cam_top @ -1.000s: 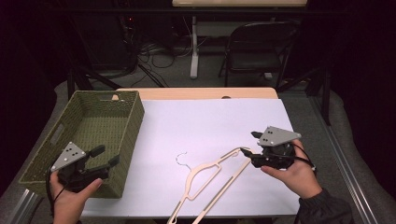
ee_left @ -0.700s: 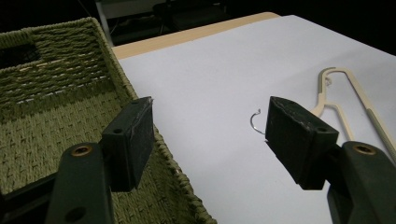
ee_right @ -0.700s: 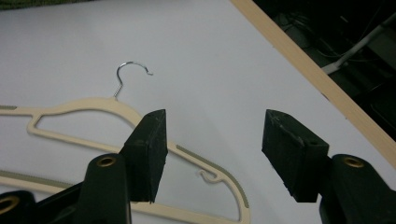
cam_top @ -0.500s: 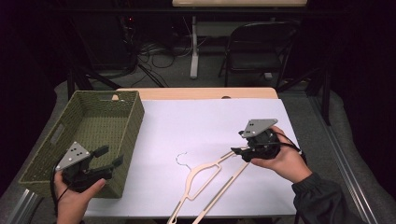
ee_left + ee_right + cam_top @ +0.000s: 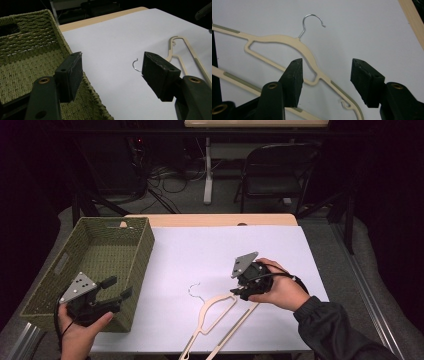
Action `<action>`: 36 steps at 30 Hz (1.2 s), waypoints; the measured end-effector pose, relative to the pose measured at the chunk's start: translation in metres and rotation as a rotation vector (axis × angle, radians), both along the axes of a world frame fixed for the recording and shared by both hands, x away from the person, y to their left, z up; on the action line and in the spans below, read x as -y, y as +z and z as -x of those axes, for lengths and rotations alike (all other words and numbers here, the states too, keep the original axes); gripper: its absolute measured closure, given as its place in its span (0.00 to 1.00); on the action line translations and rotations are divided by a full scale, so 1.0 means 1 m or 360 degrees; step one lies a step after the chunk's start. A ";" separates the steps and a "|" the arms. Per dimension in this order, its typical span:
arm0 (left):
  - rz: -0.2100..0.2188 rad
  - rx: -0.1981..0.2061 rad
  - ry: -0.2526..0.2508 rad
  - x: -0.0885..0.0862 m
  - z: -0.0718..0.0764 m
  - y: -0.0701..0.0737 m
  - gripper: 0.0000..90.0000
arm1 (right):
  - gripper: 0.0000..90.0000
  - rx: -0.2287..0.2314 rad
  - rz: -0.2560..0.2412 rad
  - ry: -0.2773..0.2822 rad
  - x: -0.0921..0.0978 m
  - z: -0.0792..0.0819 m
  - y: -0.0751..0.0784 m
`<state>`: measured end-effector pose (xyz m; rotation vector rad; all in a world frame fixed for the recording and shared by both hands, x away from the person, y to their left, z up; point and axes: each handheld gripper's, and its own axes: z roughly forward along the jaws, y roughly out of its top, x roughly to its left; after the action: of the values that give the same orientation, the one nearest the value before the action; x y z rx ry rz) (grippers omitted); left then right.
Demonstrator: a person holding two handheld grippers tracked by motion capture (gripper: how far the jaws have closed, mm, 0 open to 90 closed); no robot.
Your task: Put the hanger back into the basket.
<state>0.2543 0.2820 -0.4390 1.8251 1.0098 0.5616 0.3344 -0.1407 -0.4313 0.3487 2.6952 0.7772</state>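
Both tongs stood with their jaws apart and nothing between them. Left tongs (image 5: 116,288) hovered over the near right corner of the green woven basket (image 5: 107,245), which sat at the left of the desk (image 5: 220,245) — its white sheet bare around them. Right tongs (image 5: 239,292) hung just above the cream hanger (image 5: 216,320), at the shoulder nearest the right hand (image 5: 280,290); in the right gripper view the jaws straddled that shoulder without touching it. Lying flat near the front edge, the hanger pointed its metal hook (image 5: 192,288) toward the middle of the desk — well apart from the basket.
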 end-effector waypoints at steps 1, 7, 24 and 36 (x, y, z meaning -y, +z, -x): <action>0.0000 0.0000 0.0000 0.000 0.000 0.000 0.37 | 0.48 0.0000 0.0000 0.0000 0.000 0.000 0.000; 0.0005 0.0007 0.0008 -0.001 0.000 0.001 0.37 | 0.48 -0.0048 0.0043 0.0086 -0.028 -0.004 -0.011; 0.0000 -0.0002 -0.0004 -0.001 0.000 0.000 0.37 | 0.51 -0.0211 0.0174 0.0164 -0.051 -0.008 -0.036; -0.0002 -0.0005 -0.0015 0.002 -0.001 -0.001 0.37 | 0.64 -0.0142 0.0389 0.0259 -0.059 -0.007 -0.050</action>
<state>0.2550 0.2800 -0.4405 1.8317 1.0024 0.5542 0.3412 -0.0813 -0.4809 0.1087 2.8884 0.4742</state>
